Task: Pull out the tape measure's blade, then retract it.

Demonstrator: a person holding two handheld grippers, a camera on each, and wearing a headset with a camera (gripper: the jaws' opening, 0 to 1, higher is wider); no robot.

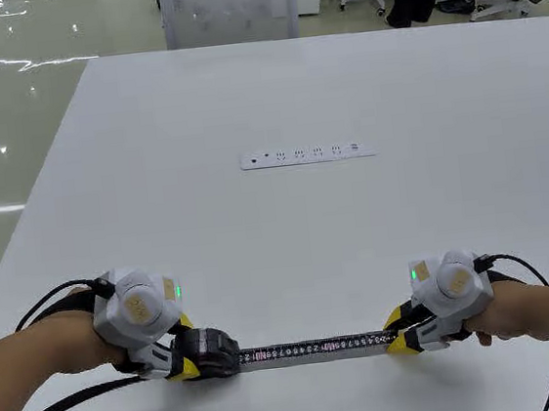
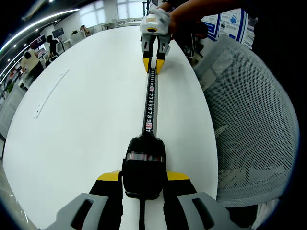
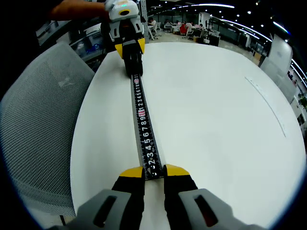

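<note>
A black tape measure case (image 1: 209,353) sits low over the white table near its front edge, and my left gripper (image 1: 187,360) is shut on it. In the left gripper view the case (image 2: 144,164) lies between the yellow-tipped fingers (image 2: 110,178). The numbered blade (image 1: 314,348) runs out to the right, level above the table. My right gripper (image 1: 398,333) is shut on the blade's end. In the right gripper view the blade (image 3: 143,130) stretches from my right gripper (image 3: 153,170) to the case (image 3: 131,61), held by the left gripper (image 3: 127,47).
A white power strip (image 1: 306,154) lies flat at the middle of the table (image 1: 287,234). A grey mesh chair (image 1: 228,10) stands at the far edge, and another mesh chair (image 2: 244,120) stands close behind me. Black cables (image 1: 74,395) trail from both grippers.
</note>
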